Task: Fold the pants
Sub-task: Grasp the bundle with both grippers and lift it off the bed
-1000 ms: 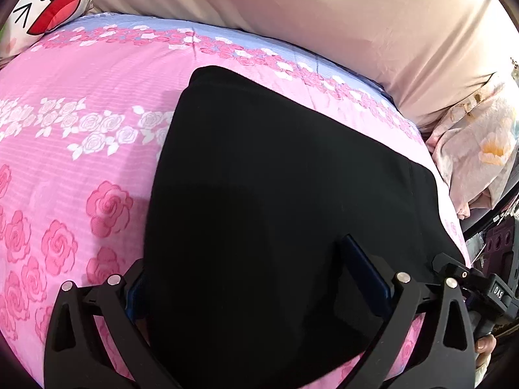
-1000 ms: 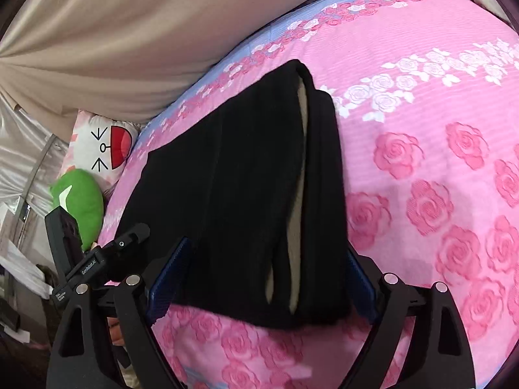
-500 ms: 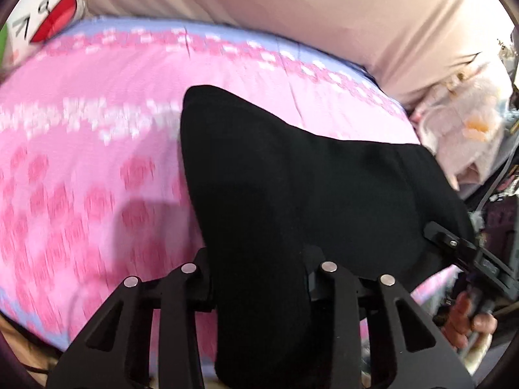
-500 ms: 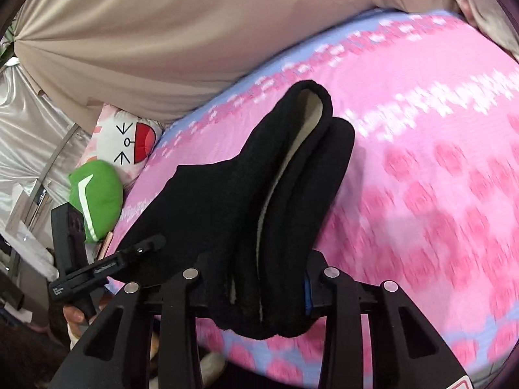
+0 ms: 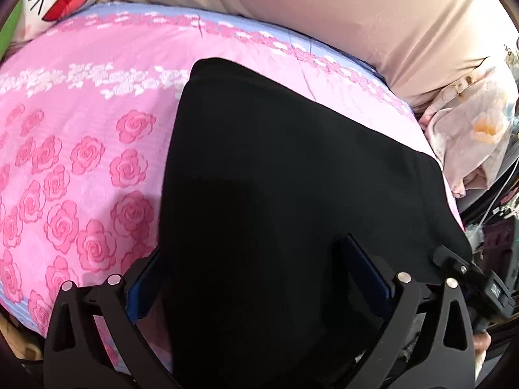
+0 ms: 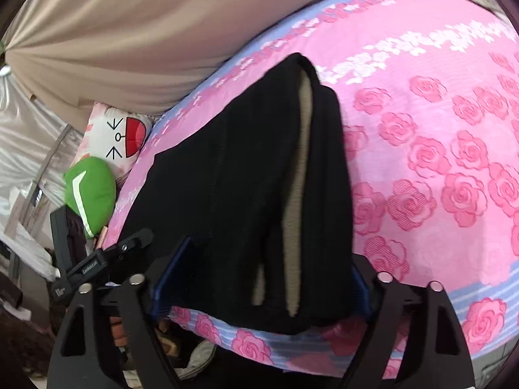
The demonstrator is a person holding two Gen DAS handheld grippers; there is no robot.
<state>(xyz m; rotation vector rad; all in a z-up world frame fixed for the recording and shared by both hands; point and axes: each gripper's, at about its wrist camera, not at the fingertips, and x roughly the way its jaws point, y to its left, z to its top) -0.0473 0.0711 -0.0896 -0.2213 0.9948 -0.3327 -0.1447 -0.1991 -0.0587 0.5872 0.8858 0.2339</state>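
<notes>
The black pants (image 5: 292, 194) lie folded on the pink rose-print bed sheet (image 5: 81, 162). In the right wrist view the pants (image 6: 246, 194) show stacked layers with a beige lining strip (image 6: 298, 194) between them. My left gripper (image 5: 256, 278) is open, its fingers on either side of the near edge of the pants. My right gripper (image 6: 259, 278) is open too, fingers straddling the near end of the folded stack. The other gripper shows at the edge of each view (image 5: 480, 288) (image 6: 97, 259).
A beige curtain (image 5: 324, 16) hangs behind the bed. A white cartoon-face cushion (image 6: 123, 136) and a green plush (image 6: 90, 191) sit at one end, a floral pillow (image 5: 470, 129) at the other. The bed's near edge (image 6: 324, 350) runs just below my right gripper.
Both grippers were shut on the pants half a second ago, lifting them. Now both are open and the pants lie flat on the sheet again.
</notes>
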